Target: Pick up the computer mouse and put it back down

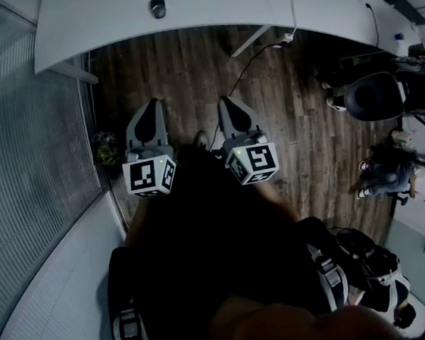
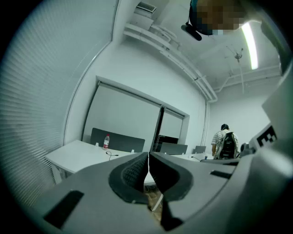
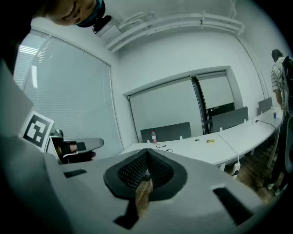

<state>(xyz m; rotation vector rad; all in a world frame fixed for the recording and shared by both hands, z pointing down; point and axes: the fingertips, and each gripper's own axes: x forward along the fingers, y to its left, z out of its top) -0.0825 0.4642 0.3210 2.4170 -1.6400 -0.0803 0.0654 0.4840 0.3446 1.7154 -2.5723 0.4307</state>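
Observation:
A dark computer mouse with a looped cable lies on the long white table at the top of the head view. Both grippers hang over the wooden floor, well short of the table. My left gripper points toward the table, jaws closed together and nothing between them. Beside it, my right gripper is likewise shut and empty. In the left gripper view the pads meet in a thin line. The right gripper view shows the table ahead, with a cable on it.
A water bottle stands on the table by dark panels. A power strip and cord hang under the table edge. An office chair and seated people are to the right. Window blinds run along the left. A person stands far off.

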